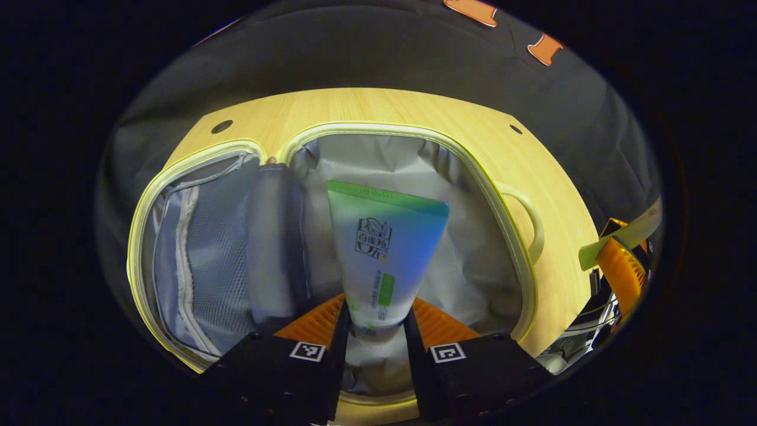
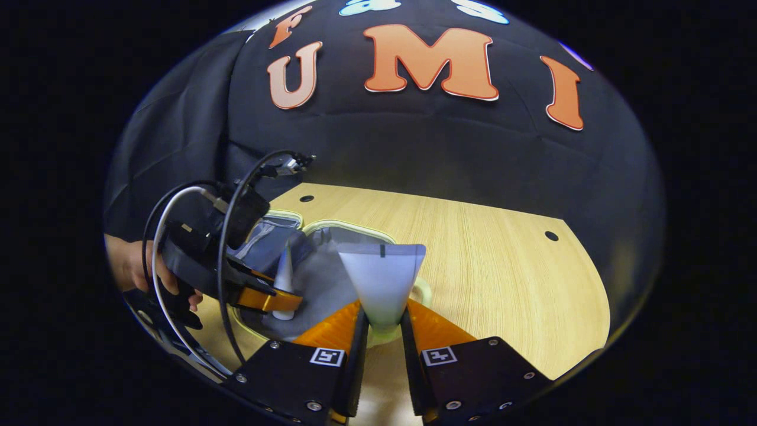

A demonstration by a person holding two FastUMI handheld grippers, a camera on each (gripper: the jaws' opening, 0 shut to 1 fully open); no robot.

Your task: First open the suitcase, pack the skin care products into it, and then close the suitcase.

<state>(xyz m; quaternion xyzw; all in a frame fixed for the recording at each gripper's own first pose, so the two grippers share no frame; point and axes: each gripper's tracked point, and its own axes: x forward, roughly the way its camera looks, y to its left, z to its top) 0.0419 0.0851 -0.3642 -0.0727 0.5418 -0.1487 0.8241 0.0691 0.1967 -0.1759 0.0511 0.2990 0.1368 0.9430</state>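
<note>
A: What is the left claw (image 1: 375, 331) doing in the left gripper view?

B: It is clenched on a green and white tube (image 1: 381, 254), both fingers pressing the tube's lower end at bottom centre. The tube stands up into the middle of the frame, over the grey lining of the open suitcase (image 1: 520, 278).

A: And the suitcase itself?

B: It lies open on the wooden tabletop (image 1: 378, 109), pale rim around both halves, a mesh pocket (image 1: 207, 260) at the left and a dark pouch (image 1: 275, 242) beside it. A handle (image 1: 528, 219) sticks out at the right.

A: The right gripper view?

B: The right claw (image 2: 384, 331) grips a white tube (image 2: 382, 278) at bottom centre, flat end up. Behind it sits the suitcase (image 2: 349, 228). At the left, a hand (image 2: 133, 269) holds the other gripper (image 2: 260, 296) with its tube (image 2: 284, 278), seemingly just above the lining, though the depth is hard to judge.
</note>
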